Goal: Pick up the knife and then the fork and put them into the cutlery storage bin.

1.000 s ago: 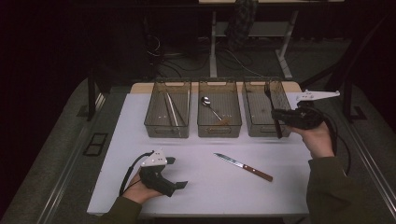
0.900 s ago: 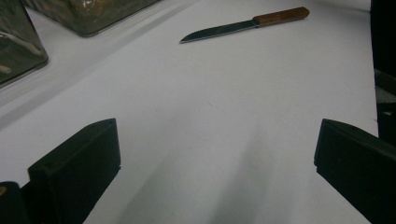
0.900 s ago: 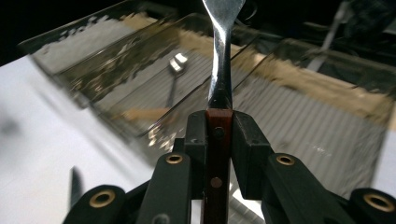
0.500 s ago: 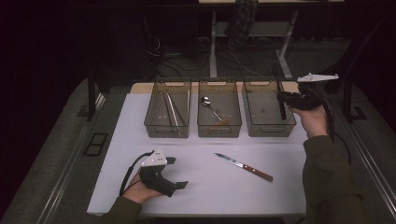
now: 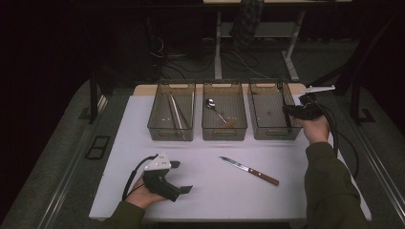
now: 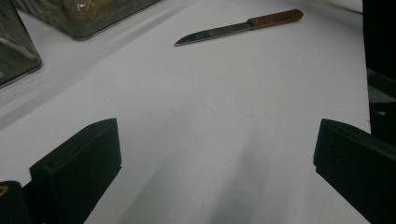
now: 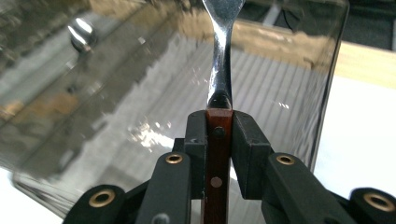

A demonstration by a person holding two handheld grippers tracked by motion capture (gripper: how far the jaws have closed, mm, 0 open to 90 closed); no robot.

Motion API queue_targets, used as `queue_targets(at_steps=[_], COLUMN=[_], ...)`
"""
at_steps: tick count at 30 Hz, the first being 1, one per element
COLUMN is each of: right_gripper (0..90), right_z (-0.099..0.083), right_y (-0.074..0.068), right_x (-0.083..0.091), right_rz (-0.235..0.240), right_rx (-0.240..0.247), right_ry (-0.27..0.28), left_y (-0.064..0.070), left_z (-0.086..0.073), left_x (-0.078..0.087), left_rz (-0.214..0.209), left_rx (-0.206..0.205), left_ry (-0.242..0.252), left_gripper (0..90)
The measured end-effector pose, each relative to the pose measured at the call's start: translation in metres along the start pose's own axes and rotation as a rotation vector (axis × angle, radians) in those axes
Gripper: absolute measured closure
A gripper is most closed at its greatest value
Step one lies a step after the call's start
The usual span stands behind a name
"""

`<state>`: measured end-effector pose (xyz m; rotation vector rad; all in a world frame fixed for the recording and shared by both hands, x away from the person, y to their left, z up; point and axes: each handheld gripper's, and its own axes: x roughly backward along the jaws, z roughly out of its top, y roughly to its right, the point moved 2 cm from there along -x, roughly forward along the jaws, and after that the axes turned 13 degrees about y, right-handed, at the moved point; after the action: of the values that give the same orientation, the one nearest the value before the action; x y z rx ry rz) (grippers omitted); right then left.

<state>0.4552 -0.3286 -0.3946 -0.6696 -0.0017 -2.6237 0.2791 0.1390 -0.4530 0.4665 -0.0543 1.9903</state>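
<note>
My right gripper [image 7: 219, 126] is shut on the red-brown wooden handle of a metal utensil [image 7: 220, 60], whose head is cut off by the frame's top. In the high view my right gripper [image 5: 292, 110] holds the utensil [image 5: 284, 97] upright over the right edge of the right clear bin [image 5: 267, 131]. A wooden-handled knife [image 5: 248, 170] lies flat on the white table, blade toward the left. My left gripper [image 5: 181, 177] rests open on the table at the front left, and the knife [image 6: 238, 28] lies well ahead of its jaws [image 6: 217, 149].
Three clear bins stand in a row at the back. The left bin [image 5: 160, 129] holds thin metal pieces, and the middle bin [image 5: 224, 131] holds a spoon [image 5: 213, 106]. The table's right edge is close to my right hand. Beyond the table stand dark table legs and cables.
My right gripper, with the utensil in it, rose and then came down slightly left, over the right bin's edge. The left gripper and the knife have stayed put.
</note>
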Motion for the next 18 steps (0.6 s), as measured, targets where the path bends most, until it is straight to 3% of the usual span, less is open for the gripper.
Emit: queue_targets(at_steps=[2, 3, 5, 14, 18], right_gripper=[73.3, 63.7, 57.0, 44.1, 40.5], right_z=[-0.004, -0.005, -0.003, 0.008, 0.007], right_y=[0.001, 0.001, 0.001, -0.009, -0.020], right_x=[-0.003, -0.004, -0.001, 0.021, 0.032], right_rz=[-0.021, -0.019, -0.030, 0.071, 0.123], right_rx=[0.011, 0.016, 0.015, -0.026, -0.018], right_ry=[-0.035, -0.038, -0.010, 0.092, 0.099], left_y=[0.000, 0.000, 0.000, 0.001, 0.001], left_z=[0.000, 0.000, 0.000, 0.001, 0.001], left_x=[0.000, 0.000, 0.000, 0.000, 0.000], left_rz=[-0.001, -0.001, -0.001, -0.003, -0.003], left_rx=[-0.001, 0.000, 0.001, -0.003, -0.004], left_ry=[0.001, 0.002, 0.001, 0.001, 0.001], left_gripper=[0.0, 0.0, 0.0, 0.0, 0.0])
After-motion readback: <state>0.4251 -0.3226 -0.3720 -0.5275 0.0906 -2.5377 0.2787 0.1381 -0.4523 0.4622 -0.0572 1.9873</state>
